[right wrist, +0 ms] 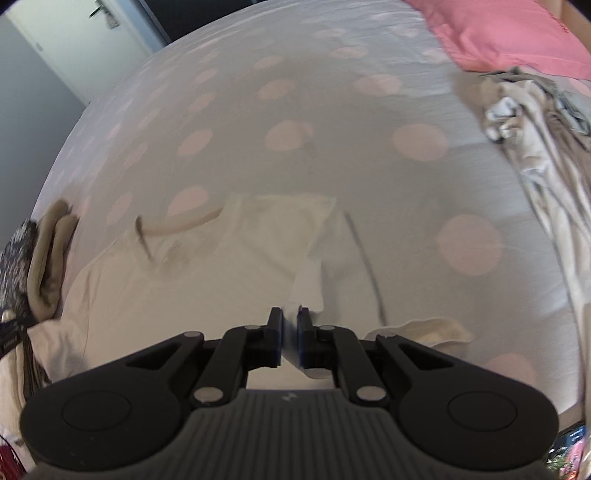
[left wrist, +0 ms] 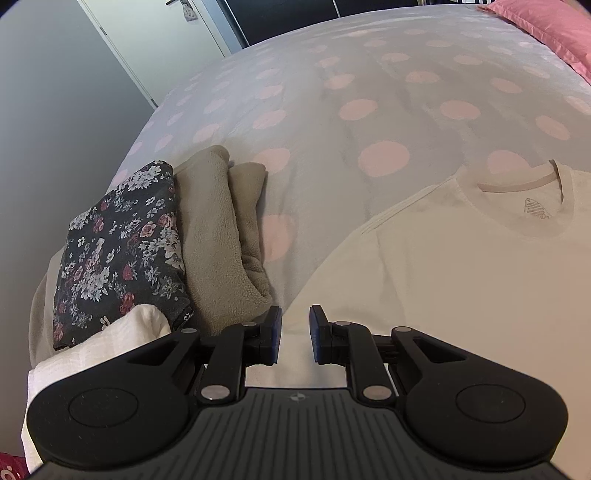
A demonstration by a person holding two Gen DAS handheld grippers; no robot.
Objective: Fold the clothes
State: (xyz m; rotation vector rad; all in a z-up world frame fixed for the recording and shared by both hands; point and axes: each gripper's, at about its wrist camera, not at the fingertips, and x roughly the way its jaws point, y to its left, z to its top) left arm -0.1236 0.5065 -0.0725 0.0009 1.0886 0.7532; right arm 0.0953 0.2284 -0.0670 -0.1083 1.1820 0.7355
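Observation:
A cream T-shirt (left wrist: 443, 258) with a pinkish collar lies flat on the bed, neck away from me. My left gripper (left wrist: 294, 321) is open and empty, just above the shirt's near left edge. In the right wrist view the same T-shirt (right wrist: 207, 273) shows with its right sleeve side lifted. My right gripper (right wrist: 290, 319) is shut on a fold of the shirt's white fabric and holds it raised above the bed.
The bed cover (left wrist: 332, 92) is pale grey with pink dots. Folded clothes sit at the left: a dark floral piece (left wrist: 118, 243), a beige fleece (left wrist: 221, 236), a white cloth (left wrist: 96, 350). A heap of unfolded clothes (right wrist: 546, 155) and a pink pillow (right wrist: 509, 33) lie at the right.

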